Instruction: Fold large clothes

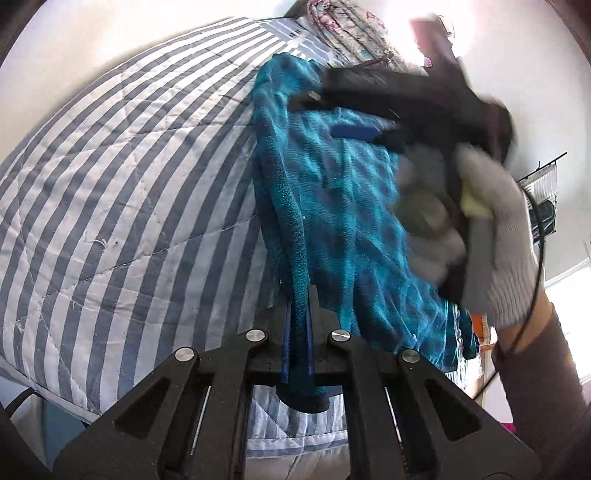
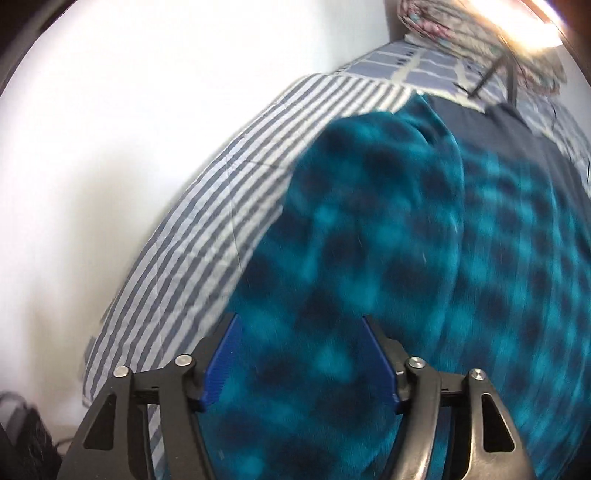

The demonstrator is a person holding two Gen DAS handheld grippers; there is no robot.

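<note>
A large teal garment with a dark check pattern lies on the striped bed. My left gripper is shut on a folded edge of it, which runs up from the jaws as a thick ridge. My right gripper is open, its blue pads wide apart just above the teal garment, which fills the view in blur. In the left wrist view the right gripper shows blurred over the garment's far end, held by a grey-gloved hand.
A blue-and-white striped quilt covers the bed against a white wall. A patterned pillow lies at the head. A dark cloth lies under the garment's far part. A rack stands at the right.
</note>
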